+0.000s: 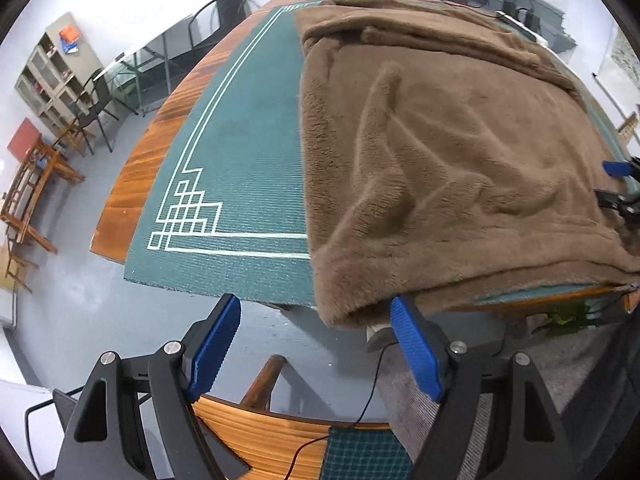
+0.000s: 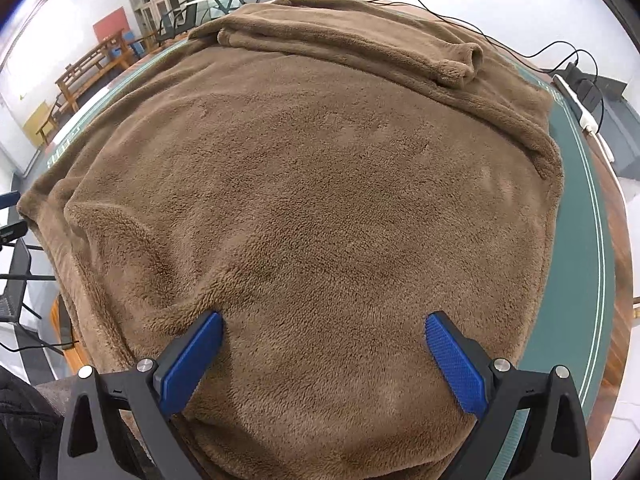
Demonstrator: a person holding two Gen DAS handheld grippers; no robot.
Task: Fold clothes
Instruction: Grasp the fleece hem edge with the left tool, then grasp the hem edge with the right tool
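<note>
A brown fleece garment (image 1: 440, 152) lies spread on a green mat (image 1: 240, 140) on a wooden table; its near corner hangs over the table's front edge. My left gripper (image 1: 316, 312) is open and empty, off the table's front edge, its right pad beside the hanging corner. In the right wrist view the garment (image 2: 320, 200) fills the frame, with a folded sleeve (image 2: 400, 56) lying across its far part. My right gripper (image 2: 324, 328) is open just above the fleece near its front edge. The right gripper also shows at the left wrist view's right edge (image 1: 620, 184).
Wooden table edge (image 1: 160, 136) borders the mat on the left. A wooden chair back (image 1: 280, 432) stands below the left gripper. Black cables (image 2: 460, 12) and a power strip (image 2: 580, 108) lie at the table's far right. Chairs, a bench and a cabinet (image 1: 56, 68) stand beyond.
</note>
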